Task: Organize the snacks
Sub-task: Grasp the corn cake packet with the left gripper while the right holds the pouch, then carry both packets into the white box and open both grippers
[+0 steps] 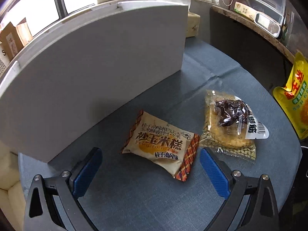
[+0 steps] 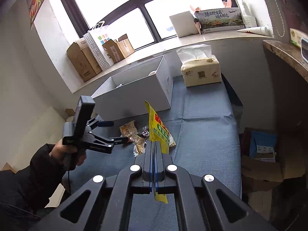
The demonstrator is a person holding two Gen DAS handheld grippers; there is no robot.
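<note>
My left gripper (image 1: 151,154) is open, low over the blue cloth, with a beige corn-cake packet (image 1: 161,144) lying between and just ahead of its blue pads. A clear packet with a yellow cake and a dark snack (image 1: 231,127) lies to its right. My right gripper (image 2: 154,144) is shut on a yellow snack bag (image 2: 156,129) and holds it upright above the table; the bag also shows at the right edge of the left wrist view (image 1: 296,96). The left gripper (image 2: 119,131) shows in the right wrist view beside the packets (image 2: 128,130).
An open white box (image 2: 134,92) stands at the back left of the table, its wall (image 1: 96,73) close ahead of my left gripper. A tissue pack (image 2: 201,73) sits behind it. Cardboard boxes (image 2: 82,61) line the windowsill. More boxes (image 2: 263,154) stand on the floor at right.
</note>
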